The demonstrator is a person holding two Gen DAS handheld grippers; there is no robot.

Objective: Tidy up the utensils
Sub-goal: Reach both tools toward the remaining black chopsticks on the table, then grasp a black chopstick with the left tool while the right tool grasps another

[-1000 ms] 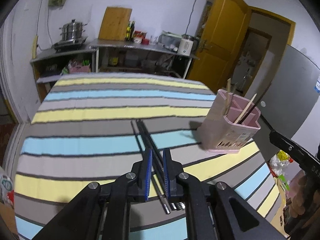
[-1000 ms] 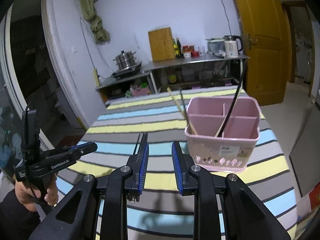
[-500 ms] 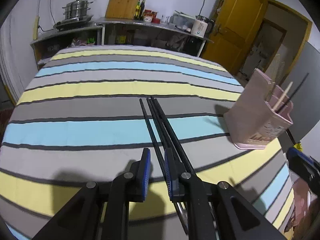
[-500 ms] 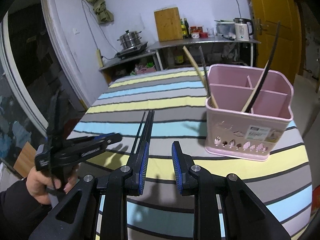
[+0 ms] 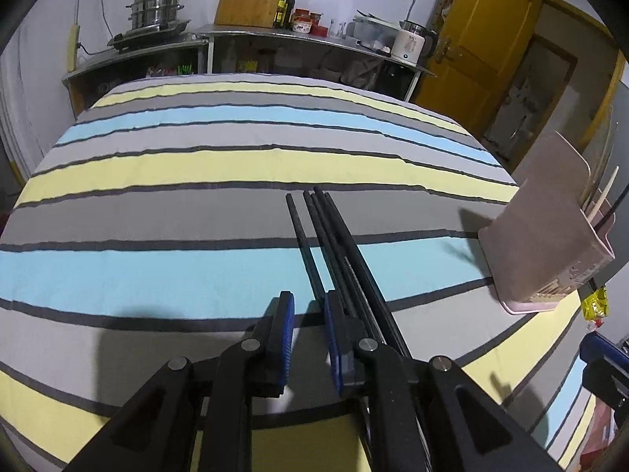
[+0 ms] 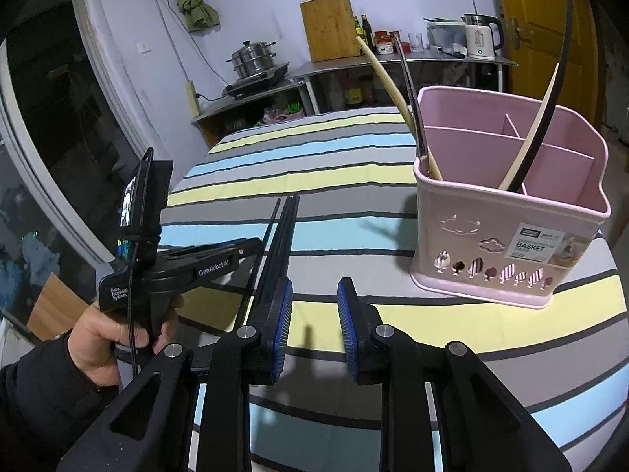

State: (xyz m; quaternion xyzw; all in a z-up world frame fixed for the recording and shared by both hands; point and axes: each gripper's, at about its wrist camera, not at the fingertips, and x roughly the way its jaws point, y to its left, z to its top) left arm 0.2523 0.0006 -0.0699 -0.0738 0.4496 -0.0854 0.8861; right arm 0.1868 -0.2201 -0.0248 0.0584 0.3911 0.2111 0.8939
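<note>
The pink basket [image 6: 507,232] label reads "BASKET"; the left tongs [image 6: 220,265] read "GenRobot.AI".

Left tool [image 5: 308,320] just opening (jaws apart), right tool [image 6: 314,306] agape

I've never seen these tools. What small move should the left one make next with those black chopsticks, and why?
Probably shut the fingers of the left gripper on the lone black chopstick. Its jaws have just been opening, nothing is gripped, and that chopstick runs into their gap; the other black chopsticks lie outside it on the striped cloth. The pink plastic basket waits at right.
</note>
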